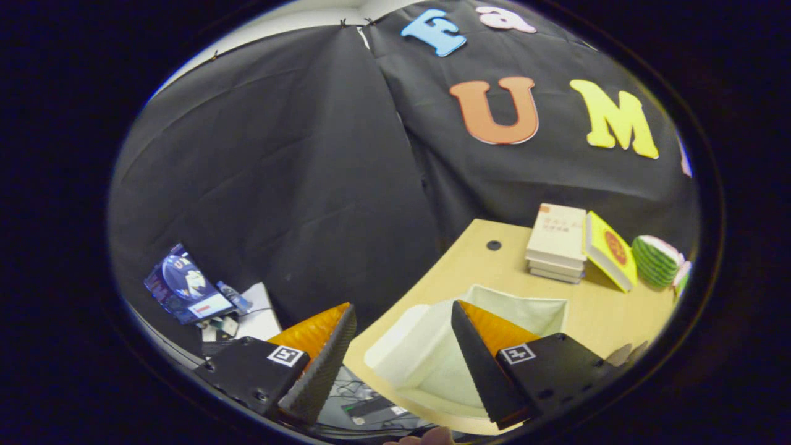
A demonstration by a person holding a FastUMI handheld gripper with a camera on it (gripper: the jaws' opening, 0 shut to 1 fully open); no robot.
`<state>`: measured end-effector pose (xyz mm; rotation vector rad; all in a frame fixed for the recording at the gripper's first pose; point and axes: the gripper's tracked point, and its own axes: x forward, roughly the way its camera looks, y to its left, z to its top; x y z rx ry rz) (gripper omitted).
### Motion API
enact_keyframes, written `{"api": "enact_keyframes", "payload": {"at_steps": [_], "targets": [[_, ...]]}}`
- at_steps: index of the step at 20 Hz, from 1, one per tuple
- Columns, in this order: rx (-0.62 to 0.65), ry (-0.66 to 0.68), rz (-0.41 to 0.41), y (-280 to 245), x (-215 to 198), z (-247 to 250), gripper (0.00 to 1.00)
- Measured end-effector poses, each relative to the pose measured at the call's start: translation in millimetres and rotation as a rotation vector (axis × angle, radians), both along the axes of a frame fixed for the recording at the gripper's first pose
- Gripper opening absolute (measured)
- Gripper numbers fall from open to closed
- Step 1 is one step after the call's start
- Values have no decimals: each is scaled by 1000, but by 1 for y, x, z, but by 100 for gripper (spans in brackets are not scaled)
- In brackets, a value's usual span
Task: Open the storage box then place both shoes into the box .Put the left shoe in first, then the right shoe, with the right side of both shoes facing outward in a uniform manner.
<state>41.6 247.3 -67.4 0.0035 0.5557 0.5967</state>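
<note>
Even, fairly bright light falls from above; my table [476, 259] shows soft, short shadows beside the books [556, 241]. No harsh glare. The fisheye bends everything hard toward the rim. My open gripper [401, 364] looks sharp, while the far clutter is slightly soft.

white storage box [426, 358], tan table [593, 315]

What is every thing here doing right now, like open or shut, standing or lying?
gripper: open, fingers apart, holding nothing, above the box.
box: white, on the table, looks open at the top; inside hard to see.
books: closed, stacked flat.
yellow book: closed, leaning tilted beside the stack.
melon toy: resting on the table next to the yellow book.
table: bears all of these.
</note>
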Motion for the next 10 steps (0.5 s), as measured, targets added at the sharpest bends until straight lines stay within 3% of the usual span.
{"api": "enact_keyframes", "payload": {"at_steps": [10], "targets": [[-106,61,-263,-233,0,-32,100]]}}
